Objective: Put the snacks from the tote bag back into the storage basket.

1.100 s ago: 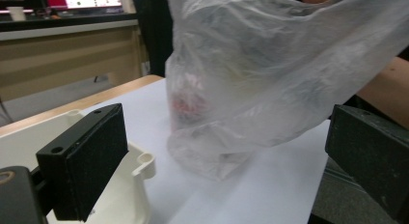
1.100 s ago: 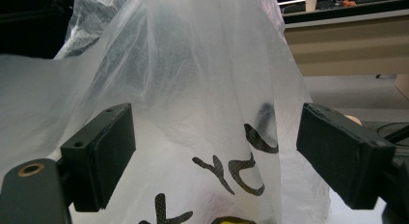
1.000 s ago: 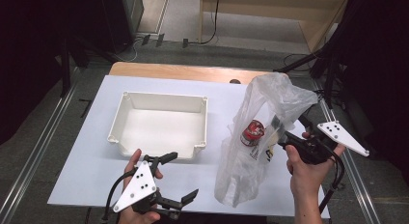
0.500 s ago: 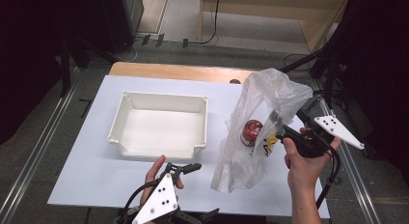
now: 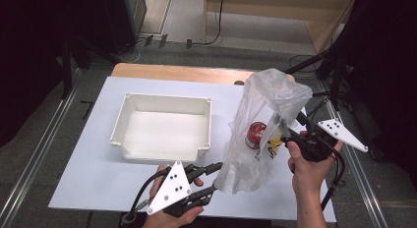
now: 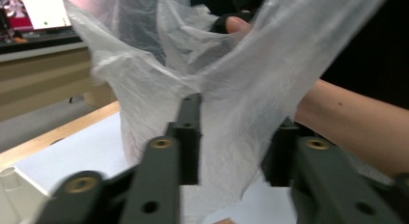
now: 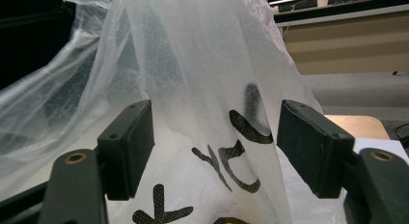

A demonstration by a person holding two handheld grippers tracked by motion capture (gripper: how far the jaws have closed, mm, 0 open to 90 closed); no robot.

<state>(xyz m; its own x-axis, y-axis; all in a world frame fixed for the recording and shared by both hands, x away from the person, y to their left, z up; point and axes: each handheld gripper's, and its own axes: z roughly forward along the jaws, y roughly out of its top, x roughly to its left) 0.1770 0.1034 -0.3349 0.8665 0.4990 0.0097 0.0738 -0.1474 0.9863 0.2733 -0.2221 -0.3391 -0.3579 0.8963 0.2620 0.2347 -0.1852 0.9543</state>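
Since the earlier frames, the left gripper (image 5: 215, 178) has slid across the table (image 5: 88, 159) to the bottom of the plastic bag (image 5: 255, 139), and its jaws have just been closing, with bag film between them. In the left gripper view the thin plastic hangs between the two pads and over them, but I cannot tell if they pinch it yet.

The right gripper (image 5: 285, 132) is at the bag's right side, higher up. Its jaws have just been closing too. In the right gripper view the bag (image 7: 212, 137) sits in the gap and the pads still stand apart from it.

The bag stands tall on the table, right of the white bin (image 5: 162, 127). A red can (image 5: 255, 134) sits inside. The left gripper is nearer the bag's bottom, which lies straight ahead of its fingers.
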